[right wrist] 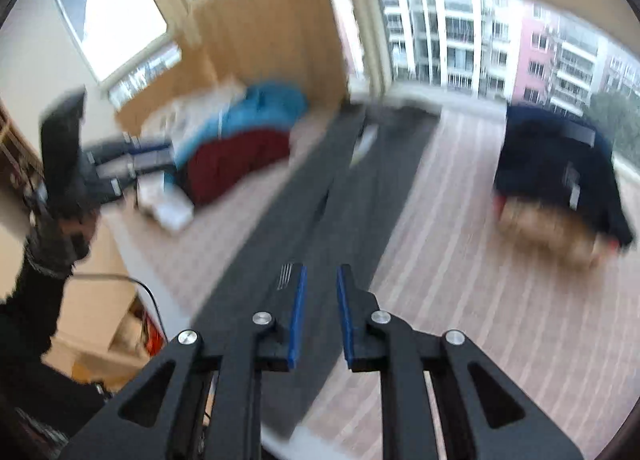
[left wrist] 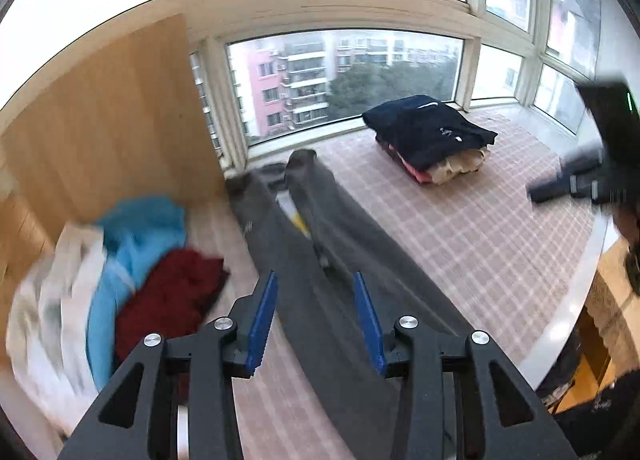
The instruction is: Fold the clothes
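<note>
- Long grey trousers (left wrist: 344,236) lie flat on the pink checked surface (left wrist: 472,236), legs stretched toward the window.
- Left gripper (left wrist: 316,280) hovers over them, ribbed blue fingers (left wrist: 262,320) wide apart, empty.
- Right gripper (right wrist: 322,276) hovers above the trousers, fingers narrowly parted, empty.
- Crumpled heap of clothes (left wrist: 132,260) on the left; folded stack (left wrist: 432,137) by the window.

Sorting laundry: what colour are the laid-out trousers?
Dark grey trousers, clearest in the left wrist view.

Grey trousers (left wrist: 320,260) are laid lengthwise across a checked mat (left wrist: 460,227), beneath the spread fingers of the left gripper (left wrist: 316,320). Unfolded garments (left wrist: 120,280) are heaped at the mat's left edge; a folded stack (left wrist: 430,137) is seen near the window (left wrist: 344,79).
</note>
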The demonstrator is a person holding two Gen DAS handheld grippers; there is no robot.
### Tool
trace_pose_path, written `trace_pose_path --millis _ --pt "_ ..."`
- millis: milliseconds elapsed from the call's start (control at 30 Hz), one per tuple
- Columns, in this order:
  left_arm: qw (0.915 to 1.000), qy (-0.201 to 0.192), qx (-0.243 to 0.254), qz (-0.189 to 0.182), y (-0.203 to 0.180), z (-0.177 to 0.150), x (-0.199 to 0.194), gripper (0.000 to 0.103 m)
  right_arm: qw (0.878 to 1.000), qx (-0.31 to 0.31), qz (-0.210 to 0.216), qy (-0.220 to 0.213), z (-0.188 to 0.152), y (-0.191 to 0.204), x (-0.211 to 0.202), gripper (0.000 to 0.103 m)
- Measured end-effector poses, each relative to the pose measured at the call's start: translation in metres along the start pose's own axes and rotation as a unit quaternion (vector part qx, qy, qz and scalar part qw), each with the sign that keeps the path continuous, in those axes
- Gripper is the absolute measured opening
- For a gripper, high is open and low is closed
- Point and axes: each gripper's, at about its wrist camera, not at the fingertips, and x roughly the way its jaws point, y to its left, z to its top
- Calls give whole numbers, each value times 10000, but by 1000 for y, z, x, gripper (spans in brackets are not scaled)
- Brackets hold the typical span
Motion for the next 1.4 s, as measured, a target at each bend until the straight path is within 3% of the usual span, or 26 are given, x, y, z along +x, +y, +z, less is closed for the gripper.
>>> trace_pose_path --millis 133,233,333,533,667,800,833,867,933,1000,1133,1267,1300,1400 --pt "9998 163 -49 53 18 29 46 38 9996 -132 -133 -228 66 -20 43 16" --pt "9994 317 -71 -74 22 36 88 38 9998 -78 -142 -75 94 -39 108 16" --pt "9986 441 -75 -279 24 44 134 38 9990 236 -114 356 109 -77 168 16" --pt "9952 688 -81 -688 27 59 225 38 9917 889 -133 916 105 -135 266 16" --pt "9914 788 -1 -1047 30 77 287 38 9884 1226 39 893 109 -159 296 16" --pt "9852 822 163 -1494 33 103 350 38 9871 1024 -375 1170 107 -173 314 12" --pt "9873 903 246 -1282 36 107 368 40 9862 984 -555 1212 106 -177 313 0" --pt "9889 985 330 -1062 38 111 385 40 9849 943 -734 1253 106 -180 311 0" --pt "9910 951 79 -936 57 117 400 40 9821 854 -1064 1298 107 -186 308 1" --pt "9918 877 -194 -910 74 123 407 40 9842 799 -1118 1113 114 -189 299 4" --pt "9952 558 -197 -782 80 128 391 38 9923 722 -839 553 139 -187 298 9" --pt "9965 458 -232 -658 86 128 367 38 9963 587 -531 337 166 -183 320 25" --pt "9967 431 -298 -624 91 124 357 38 9961 491 -614 390 171 -184 328 25" --pt "9972 362 -485 -441 106 110 326 38 9868 334 -1456 631 178 -195 347 25"
